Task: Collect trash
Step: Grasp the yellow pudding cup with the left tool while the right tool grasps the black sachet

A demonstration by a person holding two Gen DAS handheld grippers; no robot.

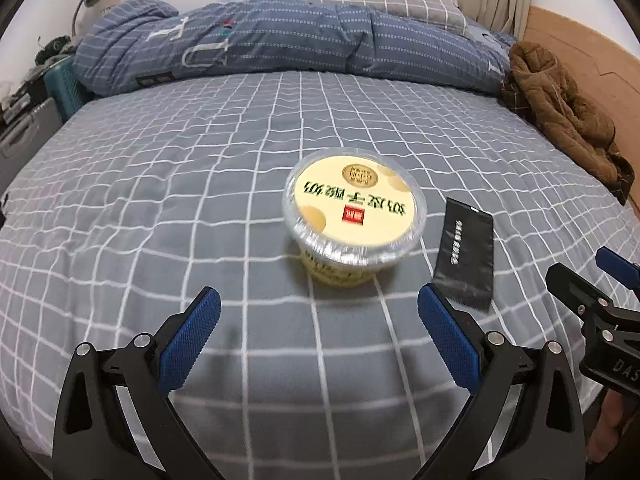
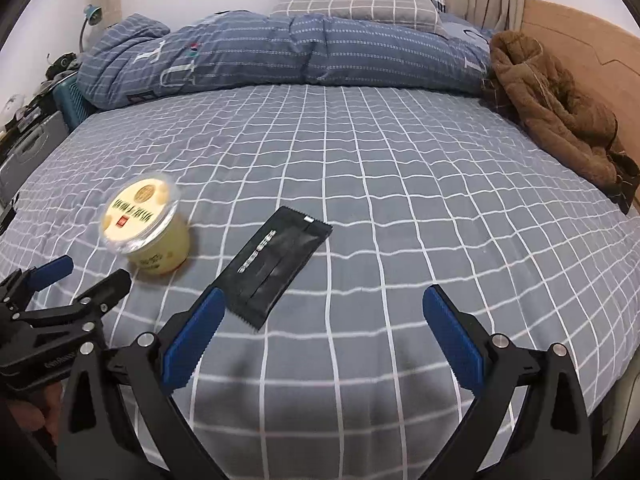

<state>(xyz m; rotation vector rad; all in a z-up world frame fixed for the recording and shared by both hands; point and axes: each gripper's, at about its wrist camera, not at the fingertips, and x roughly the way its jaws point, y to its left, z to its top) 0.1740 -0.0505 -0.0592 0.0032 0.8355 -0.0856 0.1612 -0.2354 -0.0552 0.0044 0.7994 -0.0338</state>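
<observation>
A round yellow yogurt cup [image 1: 354, 216] with a clear plastic lid stands upright on the grey checked bed sheet [image 1: 200, 184]. A flat black wrapper [image 1: 466, 254] lies just to its right. My left gripper [image 1: 318, 306] is open, a short way in front of the cup, with nothing between its blue pads. In the right wrist view the cup [image 2: 146, 226] sits at the left and the black wrapper [image 2: 276, 264] lies ahead of my left finger. My right gripper [image 2: 324, 308] is open and empty. The left gripper [image 2: 76, 280] shows at that view's left edge.
A folded blue duvet [image 2: 280, 52] and a checked pillow [image 2: 356, 2] lie at the far end of the bed. A brown jacket [image 2: 552, 120] is heaped by the wooden headboard [image 2: 580, 52] on the right. A teal crate [image 1: 66, 86] and dark cases stand off the left side.
</observation>
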